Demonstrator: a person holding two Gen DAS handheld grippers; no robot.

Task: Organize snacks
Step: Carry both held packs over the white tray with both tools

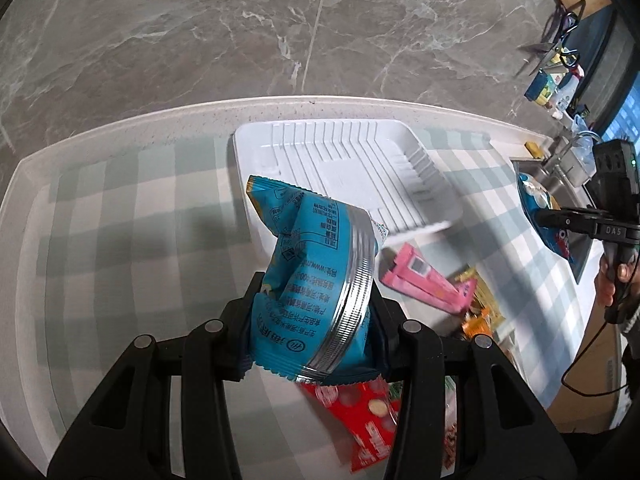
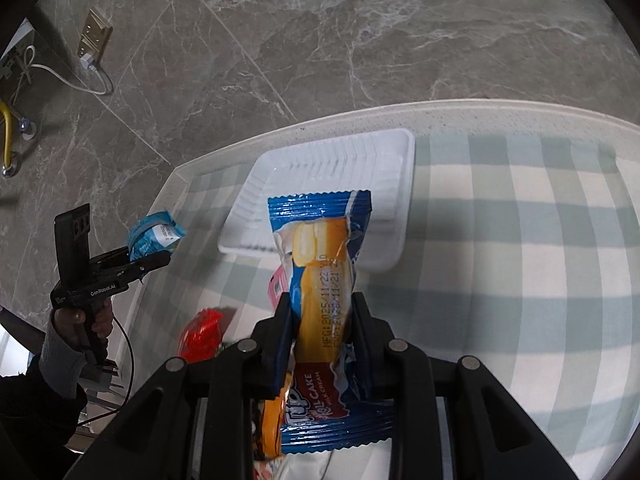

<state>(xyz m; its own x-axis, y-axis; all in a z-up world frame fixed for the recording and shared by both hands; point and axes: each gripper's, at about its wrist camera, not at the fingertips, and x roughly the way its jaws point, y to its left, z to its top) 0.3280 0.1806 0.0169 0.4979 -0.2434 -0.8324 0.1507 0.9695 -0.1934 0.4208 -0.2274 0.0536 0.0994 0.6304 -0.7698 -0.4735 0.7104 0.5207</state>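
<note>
- The left tool (image 1: 316,300) is clamped on a light-blue snack packet (image 1: 316,280) with a silver seam — the packet hangs above the counter (image 1: 120,208), its top edge in front of the near-left corner of the white plastic tray (image 1: 360,168).
- The right tool (image 2: 320,312) is clamped on a blue roll cake packet (image 2: 320,280), held upright, with its top edge overlapping the tray in the right wrist view.
- The tray has nothing in it and rests on a green-and-white checked cloth (image 2: 500,240) near the counter's far edge.
- On the cloth, near the tray's front edge, lie a pink packet (image 1: 424,280) and, beside it, yellow and orange packets (image 1: 480,304); a red packet (image 1: 360,412) lies under the left tool.
- A grey marble-patterned floor (image 1: 240,32) lies beyond the counter.
</note>
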